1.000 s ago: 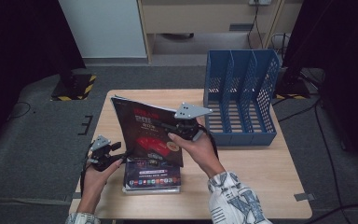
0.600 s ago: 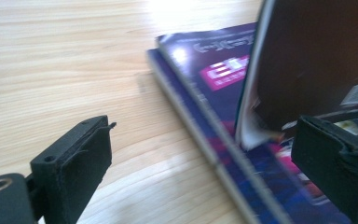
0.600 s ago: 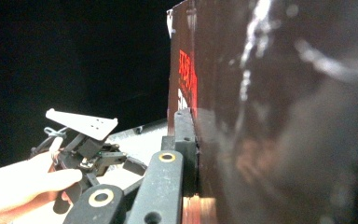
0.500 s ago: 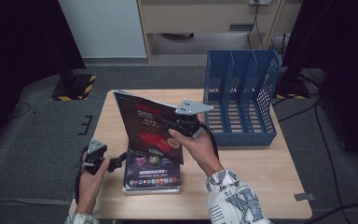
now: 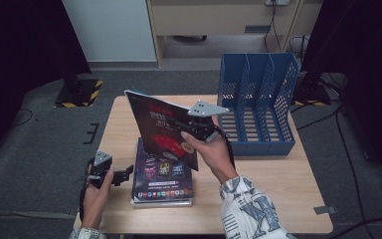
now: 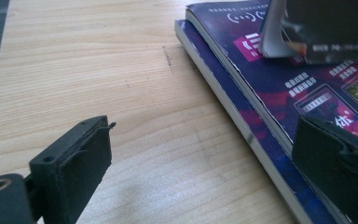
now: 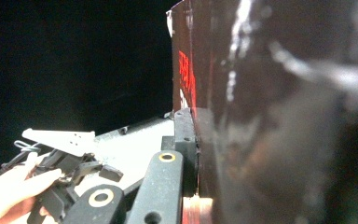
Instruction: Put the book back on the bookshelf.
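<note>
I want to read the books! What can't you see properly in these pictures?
- Stack of books: high view, the titles are too small, and the held magazine covers its far end.
- Held magazine, right gripper view: blurred by glare, cut off at the edge.
- Right gripper: high view, the hand hides its jaws.

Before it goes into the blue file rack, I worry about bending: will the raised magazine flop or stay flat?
The magazine looks fairly stiff: clamped in the right tool, it stands flat, unsagging. Its glossy cover may slip. It is probably light, since one clamp carries it.
</note>
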Demonstrator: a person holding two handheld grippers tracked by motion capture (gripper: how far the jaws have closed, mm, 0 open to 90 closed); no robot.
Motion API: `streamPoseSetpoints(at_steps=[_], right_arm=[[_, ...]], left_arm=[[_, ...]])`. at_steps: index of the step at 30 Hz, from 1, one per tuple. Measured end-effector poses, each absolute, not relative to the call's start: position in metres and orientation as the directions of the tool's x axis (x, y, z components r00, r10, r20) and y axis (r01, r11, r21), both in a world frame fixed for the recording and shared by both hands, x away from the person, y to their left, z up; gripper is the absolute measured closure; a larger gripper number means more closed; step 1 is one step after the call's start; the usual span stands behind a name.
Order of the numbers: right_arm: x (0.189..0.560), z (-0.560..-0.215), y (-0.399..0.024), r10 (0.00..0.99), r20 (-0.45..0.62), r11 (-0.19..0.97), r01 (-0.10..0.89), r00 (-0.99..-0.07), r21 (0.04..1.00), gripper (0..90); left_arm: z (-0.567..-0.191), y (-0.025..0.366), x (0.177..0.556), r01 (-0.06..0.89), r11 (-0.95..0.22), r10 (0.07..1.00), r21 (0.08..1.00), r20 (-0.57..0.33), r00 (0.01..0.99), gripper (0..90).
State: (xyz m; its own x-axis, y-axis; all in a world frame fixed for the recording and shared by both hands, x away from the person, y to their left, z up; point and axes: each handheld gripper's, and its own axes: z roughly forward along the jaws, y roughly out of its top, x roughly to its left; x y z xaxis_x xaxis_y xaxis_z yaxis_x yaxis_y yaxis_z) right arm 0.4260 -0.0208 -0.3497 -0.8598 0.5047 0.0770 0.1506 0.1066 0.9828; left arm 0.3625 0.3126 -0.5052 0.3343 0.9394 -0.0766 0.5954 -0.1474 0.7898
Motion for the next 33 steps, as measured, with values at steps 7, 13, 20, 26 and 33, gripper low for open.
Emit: streamPoseSetpoints(at_steps=[7, 13, 20, 26, 33], right_arm=[[0.433, -0.346, -0.023, 0.531, 0.08, 0.095, 0.153, -0.843, 0.984, 86.5], [0.437, -0.34, -0.027, 0.55, 0.078, 0.089, 0.152, -0.832, 0.984, 86.5], [0.437, -0.338, -0.037, 0.579, 0.07, 0.097, 0.154, -0.812, 0.983, 86.5], [0.437, -0.339, -0.043, 0.589, 0.081, 0.086, 0.162, -0.804, 0.983, 86.5], [0.435, -0.332, -0.051, 0.603, 0.089, 0.073, 0.166, -0.793, 0.983, 86.6]], left_arm=[[-0.509, 0.31, 0.361, 0.606, -0.184, 0.935, 0.774, -0.052, 0.35, 4.1], [-0.51, 0.312, 0.359, 0.611, -0.185, 0.938, 0.77, -0.046, 0.342, 4.1], [-0.511, 0.308, 0.359, 0.614, -0.209, 0.935, 0.761, -0.029, 0.354, 4.1], [-0.512, 0.308, 0.36, 0.615, -0.21, 0.935, 0.76, -0.028, 0.353, 4.1], [-0.512, 0.309, 0.36, 0.617, -0.21, 0.938, 0.758, -0.023, 0.347, 4.1]])
